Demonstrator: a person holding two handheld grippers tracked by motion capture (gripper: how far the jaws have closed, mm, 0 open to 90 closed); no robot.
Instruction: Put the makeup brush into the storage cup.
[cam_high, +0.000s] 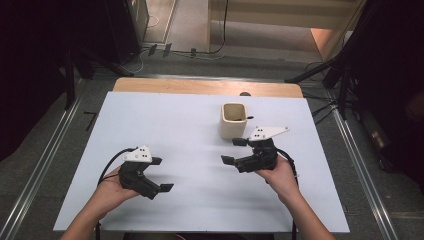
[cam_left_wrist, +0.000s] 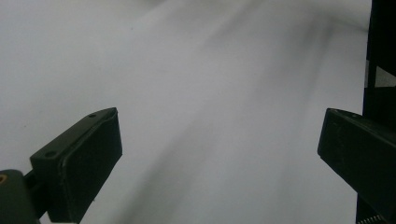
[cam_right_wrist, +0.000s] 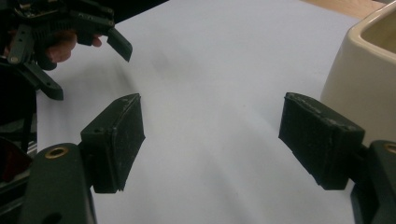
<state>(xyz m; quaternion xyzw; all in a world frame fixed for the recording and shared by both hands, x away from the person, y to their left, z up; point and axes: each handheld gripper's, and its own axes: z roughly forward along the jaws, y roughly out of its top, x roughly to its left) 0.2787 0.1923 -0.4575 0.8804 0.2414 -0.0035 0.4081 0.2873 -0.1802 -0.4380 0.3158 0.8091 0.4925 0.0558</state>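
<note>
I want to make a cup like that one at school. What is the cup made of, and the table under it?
The cup looks like glazed ceramic: cream, thick rounded walls, a soft shine near the right claw. It could be hard plastic. The table has a flat, matt white top, perhaps painted board or a sheet; a bare wood strip shows along its far edge.

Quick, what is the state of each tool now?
Left tool: open, holding nothing.
Right tool: open, holding nothing, beside the cream cup.

White tabletop (cam_high: 190, 150), grey floor (cam_high: 45, 145)
</note>
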